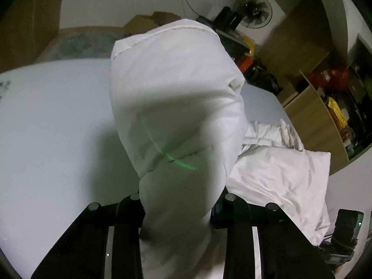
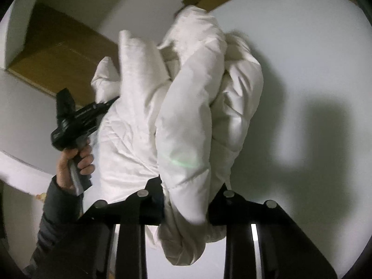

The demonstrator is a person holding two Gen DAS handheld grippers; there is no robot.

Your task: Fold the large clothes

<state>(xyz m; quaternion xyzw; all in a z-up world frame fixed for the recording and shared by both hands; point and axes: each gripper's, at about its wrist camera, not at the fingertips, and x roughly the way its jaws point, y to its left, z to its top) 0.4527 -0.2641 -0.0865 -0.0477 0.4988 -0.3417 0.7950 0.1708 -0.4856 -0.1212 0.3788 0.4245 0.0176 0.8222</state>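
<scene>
Left wrist view: left gripper (image 1: 179,211) is clamping a thick roll of the white padded garment (image 1: 176,97), which is rising straight ahead of the jaws; more of it is lying heaped on the table (image 1: 46,116) off to the gripper's right. Right wrist view: right gripper (image 2: 186,207) is pinching another bunched fold of the same garment (image 2: 186,107), bulk hanging forward of the fingers, with the person's left hand (image 2: 74,165) gripping the other tool's handle off to the left. Judging: puffy, soft and light, but bulky and springy, shell looking slick, so folds are likely sliding and reopening. Best holds seem to be stitched seams and hem edges rather than loose padding. Surface under both grippers is a smooth pale tabletop. Beyond the left gripper, far right: wooden shelving (image 1: 325,107) crammed with clutter, and a fan (image 1: 253,10) on the wall. Cardboard box (image 2: 58,53) is sitting up-left of the right gripper.
</scene>
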